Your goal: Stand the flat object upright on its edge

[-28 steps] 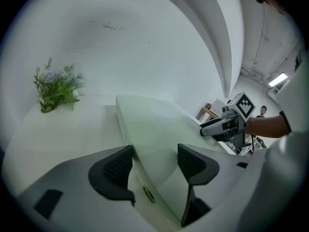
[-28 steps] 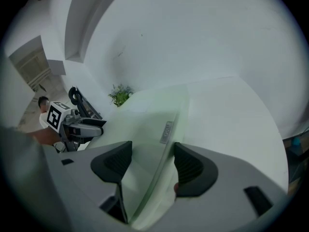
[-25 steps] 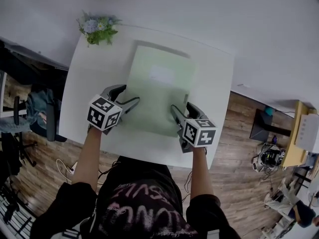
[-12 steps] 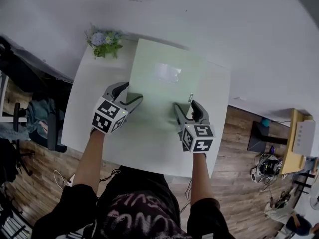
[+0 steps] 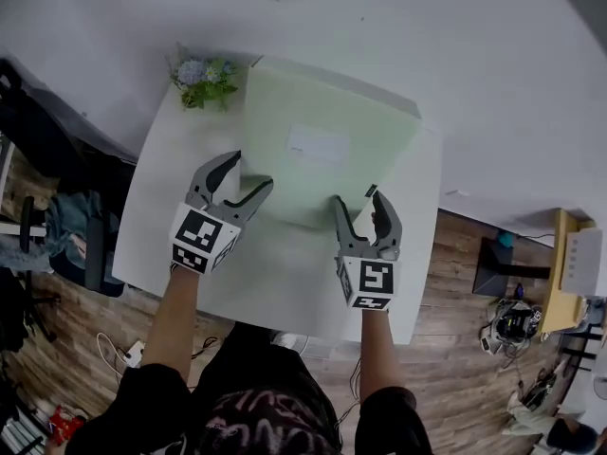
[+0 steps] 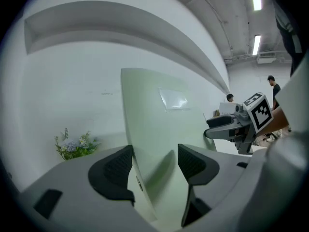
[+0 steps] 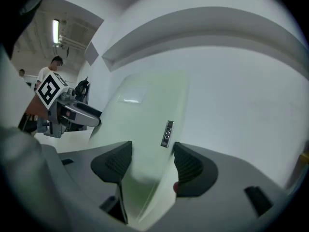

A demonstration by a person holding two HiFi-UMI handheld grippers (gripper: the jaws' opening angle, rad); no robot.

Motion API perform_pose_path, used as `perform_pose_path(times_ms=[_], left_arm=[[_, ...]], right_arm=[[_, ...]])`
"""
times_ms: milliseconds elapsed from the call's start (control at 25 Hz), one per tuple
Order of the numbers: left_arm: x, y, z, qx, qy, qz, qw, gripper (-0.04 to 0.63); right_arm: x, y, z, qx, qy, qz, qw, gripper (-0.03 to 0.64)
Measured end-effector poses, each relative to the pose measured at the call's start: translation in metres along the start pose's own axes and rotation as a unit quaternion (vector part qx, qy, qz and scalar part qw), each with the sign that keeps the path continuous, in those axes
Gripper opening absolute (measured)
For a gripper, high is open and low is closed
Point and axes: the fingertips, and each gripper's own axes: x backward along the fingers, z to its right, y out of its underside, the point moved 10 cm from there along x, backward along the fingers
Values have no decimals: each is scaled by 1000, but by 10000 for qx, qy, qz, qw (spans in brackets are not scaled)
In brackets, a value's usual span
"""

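Observation:
A pale green flat folder with a white label is tilted up off the white table, its lower edge near me and its far edge raised. My left gripper is shut on its lower left corner, and the folder's edge runs between the pads. My right gripper is shut on the lower right corner, where the folder with a small metal tag fills the gap between the pads. Each gripper view shows the other gripper across the folder.
A small potted plant with pale flowers stands at the table's far left corner, close to the folder's upper left corner. A white wall rises just behind the table. Wood floor and office furniture lie around the table.
The folder lay nearly flat on the table a second ago. Both grippers have raised it, and its far edge now stands much higher and closer to the wall.

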Motion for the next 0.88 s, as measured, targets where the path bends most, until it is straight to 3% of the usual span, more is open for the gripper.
perform_pose_path(times_ms=[200,880], left_arm=[[24,13,18,-45,-156,343,9993,308],[59,35,50,-326,-422,403,9978,308]], right_arm=[[22,10,-11,67,-1,312,9995,281],[62,24,-33,28,-42,668,9978,279]])
